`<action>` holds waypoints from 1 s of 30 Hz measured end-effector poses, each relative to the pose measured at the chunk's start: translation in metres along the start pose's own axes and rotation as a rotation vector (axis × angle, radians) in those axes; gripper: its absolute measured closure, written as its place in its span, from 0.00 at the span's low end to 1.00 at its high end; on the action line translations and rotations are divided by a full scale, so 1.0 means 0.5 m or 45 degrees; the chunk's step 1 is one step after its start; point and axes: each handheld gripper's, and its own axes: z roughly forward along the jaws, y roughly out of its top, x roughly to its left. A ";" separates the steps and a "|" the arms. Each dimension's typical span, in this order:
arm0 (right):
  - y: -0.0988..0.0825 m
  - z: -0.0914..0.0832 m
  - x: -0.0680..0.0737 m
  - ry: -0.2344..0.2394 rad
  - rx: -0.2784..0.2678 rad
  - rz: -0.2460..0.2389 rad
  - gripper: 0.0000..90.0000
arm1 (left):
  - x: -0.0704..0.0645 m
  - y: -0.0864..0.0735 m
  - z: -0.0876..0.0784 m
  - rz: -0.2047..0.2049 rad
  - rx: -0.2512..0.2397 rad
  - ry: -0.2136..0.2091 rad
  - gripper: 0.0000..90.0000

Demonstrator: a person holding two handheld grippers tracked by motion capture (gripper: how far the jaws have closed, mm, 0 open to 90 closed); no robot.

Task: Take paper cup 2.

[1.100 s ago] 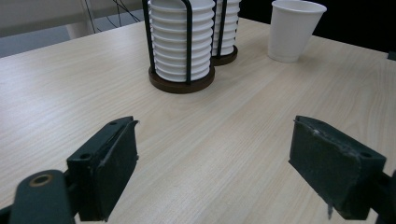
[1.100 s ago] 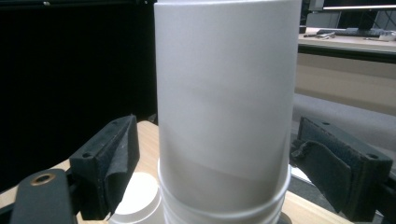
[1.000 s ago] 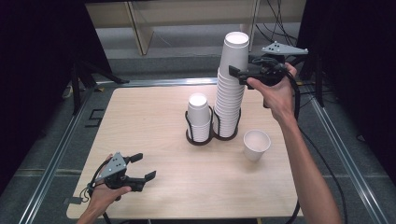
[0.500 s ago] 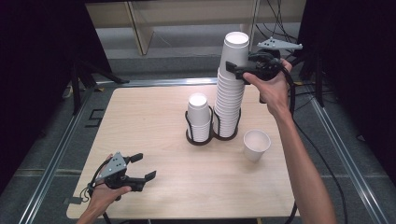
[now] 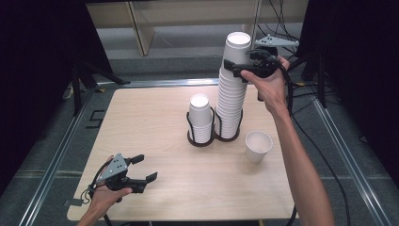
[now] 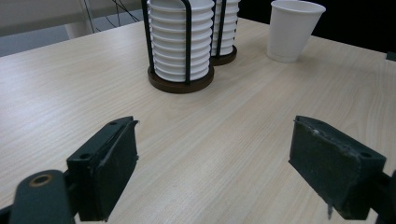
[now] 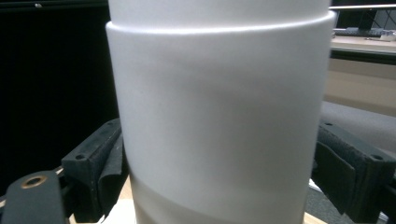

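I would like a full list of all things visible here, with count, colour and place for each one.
tall cup stack: one, white, right ring of the holder, top cup between the right gripper's fingers
short cup stack: one, white, left ring
holder: one, black wire on dark base, table centre
single cup: one, white, upright, right of the holder
table: one, light wood
left gripper: black, open, near left corner
right gripper: black, at the tall stack's top

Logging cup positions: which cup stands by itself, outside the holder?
The single white cup on the table, right of the black holder. The other cups sit stacked in the holder's two rings.
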 end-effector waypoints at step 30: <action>0.070 -0.006 0.017 -0.008 -0.060 -0.040 0.18 | -0.003 0.000 -0.001 0.005 0.020 0.002 0.17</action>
